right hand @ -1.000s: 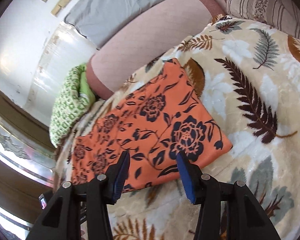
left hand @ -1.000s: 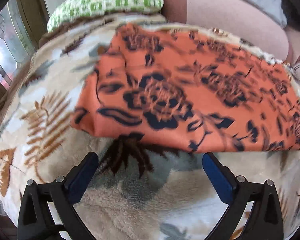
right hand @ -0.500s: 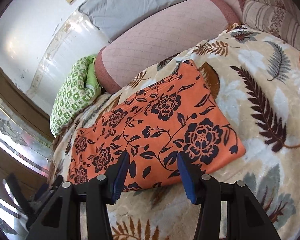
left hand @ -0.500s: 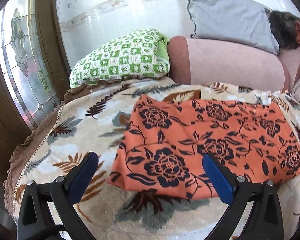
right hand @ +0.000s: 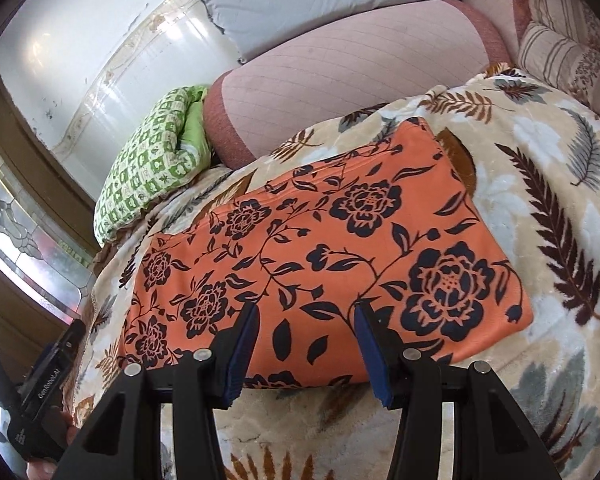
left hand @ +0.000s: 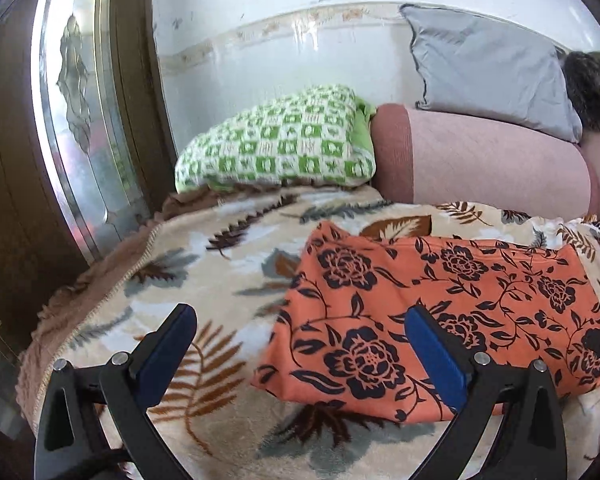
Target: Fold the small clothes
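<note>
striped cushion [right hand: 568, 56]: cut by right edge | orange cloth [left hand: 440, 312]: underside hidden

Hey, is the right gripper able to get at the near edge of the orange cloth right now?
Probably yes. The right gripper is open and empty just above the orange cloth's near edge, and nothing lies between them on the blanket. The left gripper is off to the side.

— How is the left gripper [left hand: 300, 334] held?
— It is pitched downward with its jaws spread wide, and nothing is clasped between the blue pads [left hand: 166, 350].

— And the right gripper [right hand: 306, 346]?
— It is angled downward too, its jaws parted about halfway, nothing pinched. The left gripper's body is seen at the lower left edge of the right wrist view.
</note>
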Available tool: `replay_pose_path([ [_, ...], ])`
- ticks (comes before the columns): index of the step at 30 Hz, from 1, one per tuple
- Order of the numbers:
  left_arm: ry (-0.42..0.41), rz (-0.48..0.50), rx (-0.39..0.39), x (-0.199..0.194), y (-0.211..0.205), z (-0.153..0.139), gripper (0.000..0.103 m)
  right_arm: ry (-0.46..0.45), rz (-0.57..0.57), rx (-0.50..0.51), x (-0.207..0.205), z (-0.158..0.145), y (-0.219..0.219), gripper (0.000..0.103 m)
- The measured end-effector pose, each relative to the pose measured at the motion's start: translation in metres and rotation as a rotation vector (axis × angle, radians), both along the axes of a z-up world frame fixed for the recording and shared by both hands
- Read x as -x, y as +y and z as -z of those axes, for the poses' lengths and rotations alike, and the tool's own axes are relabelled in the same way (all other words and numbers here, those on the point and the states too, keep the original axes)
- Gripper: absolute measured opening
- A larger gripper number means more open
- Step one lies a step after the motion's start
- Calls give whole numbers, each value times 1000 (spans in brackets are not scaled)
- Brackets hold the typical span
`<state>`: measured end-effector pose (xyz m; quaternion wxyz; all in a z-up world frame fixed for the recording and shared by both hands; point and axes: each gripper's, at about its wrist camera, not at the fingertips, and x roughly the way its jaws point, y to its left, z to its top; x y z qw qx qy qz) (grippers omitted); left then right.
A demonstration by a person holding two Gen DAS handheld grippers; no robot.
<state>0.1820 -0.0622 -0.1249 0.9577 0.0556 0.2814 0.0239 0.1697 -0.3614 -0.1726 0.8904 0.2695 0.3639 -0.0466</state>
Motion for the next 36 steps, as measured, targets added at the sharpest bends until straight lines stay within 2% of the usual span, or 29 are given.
replay_pose_path([
  [12,38,-6,65,-5,15,1,103,67,-22,28,-36,30,14,53],
  [22,27,-2,66,-7,19,1,103,132,-54,52,-53,50,20,53],
  [24,23,5,58,-5,17,1,103,133,-65,77,-52,49,23,53],
  [27,21,11,55,-3,17,1,103,131,-59,57,-48,46,22,53],
  [33,17,9,62,-1,18,-1,103,55,-23,72,-28,21,13,53],
  [36,25,13,71,1,17,0,103,52,4,72,-21,17,4,53],
])
